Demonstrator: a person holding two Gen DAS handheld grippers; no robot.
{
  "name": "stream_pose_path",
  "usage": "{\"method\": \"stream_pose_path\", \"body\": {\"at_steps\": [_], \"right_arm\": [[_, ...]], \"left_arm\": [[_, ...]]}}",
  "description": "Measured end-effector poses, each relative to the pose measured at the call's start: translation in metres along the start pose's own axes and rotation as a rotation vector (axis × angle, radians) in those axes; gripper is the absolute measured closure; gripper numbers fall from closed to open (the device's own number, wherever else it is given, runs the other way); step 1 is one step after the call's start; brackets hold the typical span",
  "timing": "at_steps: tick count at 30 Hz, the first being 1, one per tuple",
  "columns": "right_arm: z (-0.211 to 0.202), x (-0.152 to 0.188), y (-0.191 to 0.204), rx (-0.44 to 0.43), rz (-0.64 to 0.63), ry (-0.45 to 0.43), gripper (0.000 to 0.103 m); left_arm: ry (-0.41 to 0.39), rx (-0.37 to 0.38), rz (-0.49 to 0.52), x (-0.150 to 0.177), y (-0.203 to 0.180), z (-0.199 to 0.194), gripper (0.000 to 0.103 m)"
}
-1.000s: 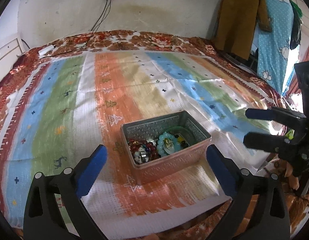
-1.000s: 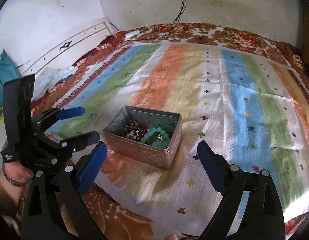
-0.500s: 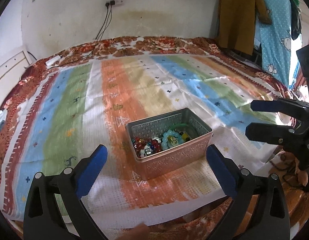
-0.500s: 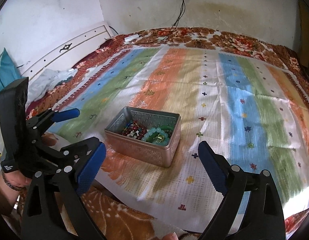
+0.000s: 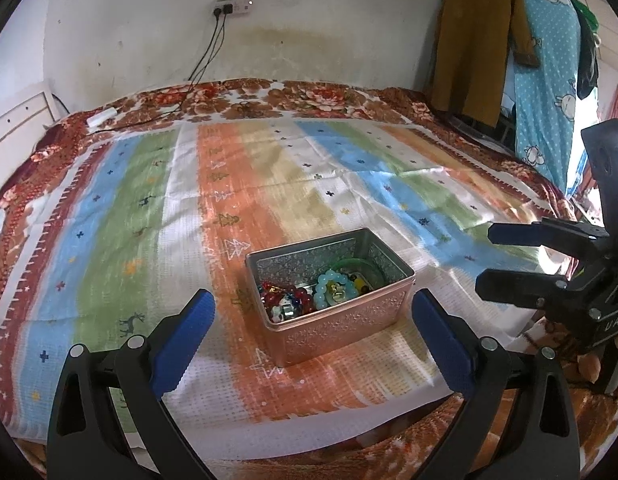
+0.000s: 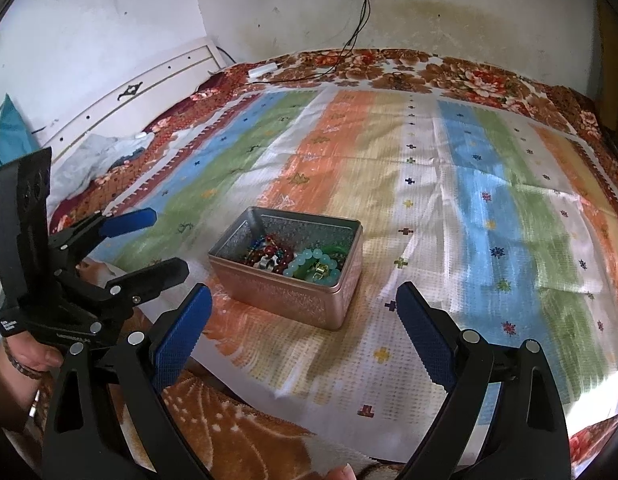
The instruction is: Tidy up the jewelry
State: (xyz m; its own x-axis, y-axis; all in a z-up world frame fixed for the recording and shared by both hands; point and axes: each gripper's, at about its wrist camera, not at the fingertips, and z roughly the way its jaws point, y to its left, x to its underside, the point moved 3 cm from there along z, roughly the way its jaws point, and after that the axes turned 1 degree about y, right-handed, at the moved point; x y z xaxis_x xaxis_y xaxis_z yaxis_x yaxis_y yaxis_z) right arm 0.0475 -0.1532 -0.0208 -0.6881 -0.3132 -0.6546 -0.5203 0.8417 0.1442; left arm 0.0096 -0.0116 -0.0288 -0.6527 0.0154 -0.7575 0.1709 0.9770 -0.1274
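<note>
Left wrist view shows a shiny metal box (image 5: 329, 304) sitting on a striped cloth (image 5: 121, 220) spread over the bed (image 5: 317, 94). The box has no lid on. Inside it, all mixed together, are red beads (image 5: 293, 294), a pale blue bead bracelet (image 5: 329, 286) and a green bangle (image 5: 359, 266). The left hand-held gripper (image 5: 313, 330) hangs just in front of the box with its blue pads (image 5: 183, 334) far apart, and it holds nothing. Off to the right side, the right hand-held gripper (image 5: 497, 256) is also spread wide and holds nothing.

From the right wrist view, the box (image 6: 287, 268) is near the front edge of the cloth (image 6: 489, 208), a little to the left. The left hand-held gripper (image 6: 161, 242) is beside it, not touching. A white wall with a plug and black wires (image 6: 359, 12) stands behind the bed.
</note>
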Motion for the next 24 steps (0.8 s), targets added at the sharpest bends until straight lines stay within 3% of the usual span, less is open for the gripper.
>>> {"method": "stream_pose_path", "body": {"at_steps": [24], "right_arm": [[0.0049,0.0035,0.0087,0.027,-0.056,0.025,0.009]], "left_arm": [[0.026,0.005,-0.043,0.0014,0.0064,0.0037,0.006]]}}
